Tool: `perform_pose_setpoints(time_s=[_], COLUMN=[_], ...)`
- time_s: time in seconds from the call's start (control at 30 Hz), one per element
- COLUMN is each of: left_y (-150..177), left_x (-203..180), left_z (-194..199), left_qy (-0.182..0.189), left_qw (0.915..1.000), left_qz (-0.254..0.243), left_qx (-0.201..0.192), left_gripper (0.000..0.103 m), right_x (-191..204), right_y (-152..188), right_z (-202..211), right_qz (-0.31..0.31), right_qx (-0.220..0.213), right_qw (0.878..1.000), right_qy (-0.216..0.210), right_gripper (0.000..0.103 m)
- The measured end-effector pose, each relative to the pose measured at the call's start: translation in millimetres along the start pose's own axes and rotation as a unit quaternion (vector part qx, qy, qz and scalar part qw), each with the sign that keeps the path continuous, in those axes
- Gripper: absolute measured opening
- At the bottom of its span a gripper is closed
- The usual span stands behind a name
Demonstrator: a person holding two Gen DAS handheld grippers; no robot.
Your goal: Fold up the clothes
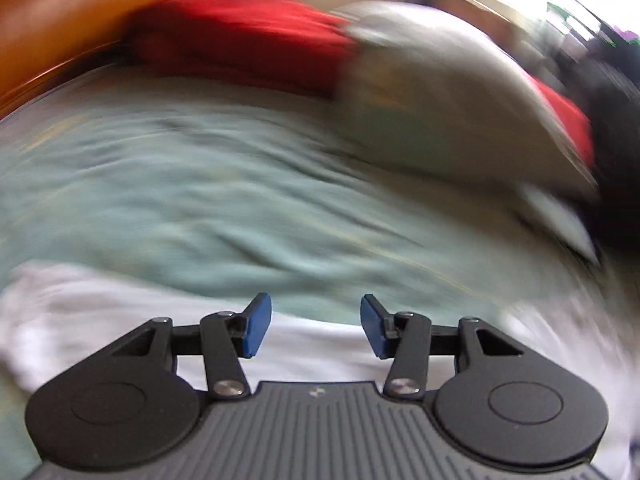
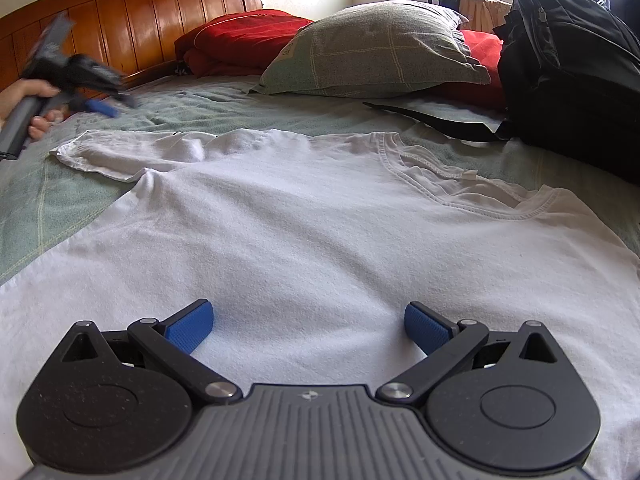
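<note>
A white T-shirt lies spread flat on the green bed sheet, neckline toward the right and one sleeve stretched out at the left. My right gripper hovers low over the shirt's body, open, with nothing between its blue pads. In the blurred left wrist view my left gripper is open over the shirt's edge, with nothing in it. The left gripper also shows in the right wrist view at the far left, held by a hand above the sheet beyond the sleeve.
A grey-green pillow and a red blanket lie at the head of the bed, before a wooden headboard. A black backpack stands at the right, its strap trailing near the shirt's collar.
</note>
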State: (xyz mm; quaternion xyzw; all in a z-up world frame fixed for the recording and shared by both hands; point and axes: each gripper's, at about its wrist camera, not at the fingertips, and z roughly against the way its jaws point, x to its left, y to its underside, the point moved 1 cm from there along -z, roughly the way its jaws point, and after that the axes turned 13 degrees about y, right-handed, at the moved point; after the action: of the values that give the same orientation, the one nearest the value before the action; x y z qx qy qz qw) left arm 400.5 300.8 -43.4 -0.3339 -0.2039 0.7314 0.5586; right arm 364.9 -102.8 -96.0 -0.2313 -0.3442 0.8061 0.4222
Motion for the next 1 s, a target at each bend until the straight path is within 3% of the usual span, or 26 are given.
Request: perform_pose_setpoints(time_s=[0.1, 0.17, 0.43, 0.5, 0.63, 0.7, 0.73, 0.77, 0.9, 1.0], left_y=[5.0, 9.0, 25.7, 26.3, 27.3, 26.7, 23.3, 20.4, 13.1, 7.6], left_x=[-52.2, -65.1, -63.3, -68.2, -77.9, -81.4, -80.1, -78.4, -67.0, -58.6], left_z=[-33.4, -43.7, -52.3, -55.3, -61.3, -67.1, -69.5, -71.2, -70.7, -70.2], left_qy=[0.027, 0.038, 0.019, 0.013, 0.001, 0.004, 0.011, 0.017, 0.043, 0.061], left_qw=[0.9949, 0.9914, 0.9794, 0.9716, 0.9517, 0.9395, 0.9379, 0.9378, 0.9519, 0.9596], left_qz=[-0.09, -0.118, -0.187, -0.223, -0.293, -0.326, -0.327, -0.324, -0.266, -0.223], left_qx=[0.036, 0.042, 0.073, 0.079, 0.091, 0.104, 0.115, 0.124, 0.145, 0.161], left_gripper=[0.048, 0.048, 0.047, 0.048, 0.053, 0.054, 0.056, 0.056, 0.053, 0.045], right_x=[-0.2, -0.5, -5.4, -11.9, -18.3, -14.5, -12.4, -12.3, -20.2, -24.2], right_y=[-0.3, -0.5, -4.3, -7.7, -11.0, -10.6, -10.3, -9.8, -8.8, -9.3], right_z=[-0.2, -0.3, 6.6, 13.2, 21.8, 21.6, 21.3, 19.6, 13.7, 13.8], right_qz=[0.0, -0.001, -0.009, -0.03, -0.078, -0.075, -0.072, -0.073, -0.097, -0.113], right_qx=[0.0, 0.001, 0.006, 0.007, 0.006, 0.008, 0.009, 0.013, 0.026, 0.028], right_qw=[1.0, 1.0, 1.0, 0.999, 0.988, 0.988, 0.988, 0.988, 0.987, 0.984], right_qy=[-0.001, -0.001, -0.014, -0.041, -0.134, -0.138, -0.138, -0.133, -0.128, -0.137], right_gripper=[0.103, 0.103, 0.103, 0.103, 0.103, 0.103, 0.103, 0.103, 0.103, 0.103])
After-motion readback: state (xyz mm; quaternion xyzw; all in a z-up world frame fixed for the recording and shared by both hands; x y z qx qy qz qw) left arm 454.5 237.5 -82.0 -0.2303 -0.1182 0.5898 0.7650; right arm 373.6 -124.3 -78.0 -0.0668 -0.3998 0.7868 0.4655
